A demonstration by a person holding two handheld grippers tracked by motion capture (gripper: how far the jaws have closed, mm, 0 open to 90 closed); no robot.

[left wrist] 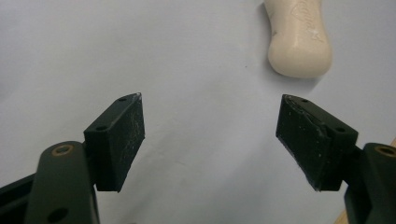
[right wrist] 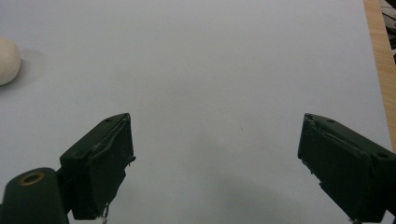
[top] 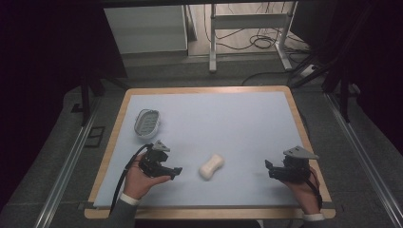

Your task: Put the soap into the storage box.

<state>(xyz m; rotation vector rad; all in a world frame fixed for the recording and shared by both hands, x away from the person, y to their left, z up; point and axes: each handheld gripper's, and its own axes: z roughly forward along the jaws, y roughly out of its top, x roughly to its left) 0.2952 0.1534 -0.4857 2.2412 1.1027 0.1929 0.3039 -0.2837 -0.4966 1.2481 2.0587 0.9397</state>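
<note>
High view is showing a pale blue mat [top: 237,123] lying on a wooden-edged table [top: 297,114], with three items sitting on it.

Item one: a cream-white, waisted bar of soap [top: 212,166] is lying flat on the mat near the front edge, roughly midway between the two hands, its long axis running diagonally. It is touching neither tool.

Item two: an oval white-rimmed soap dish with a ribbed grey insert [top: 147,123] is resting toward the mat's left side, behind the left hand and well apart from the bar.

Item three: the left gripper [top: 175,172], black with a grey three-cornered plate on top, is being held low over the mat just left of the bar, pointing toward it. Left gripper view is showing its two black jaws standing wide apart with nothing between them; the bar of soap [left wrist: 299,39] is lying ahead of them and off toward the right-hand jaw, embossed lettering facing up.

Item four: the right gripper [top: 268,167], of the same build, is being held near the mat's right front corner, well apart from the bar. Right gripper view is showing its jaws spread wide over bare mat, with one rounded end of the soap [right wrist: 8,59] sitting at the far left edge.
</note>
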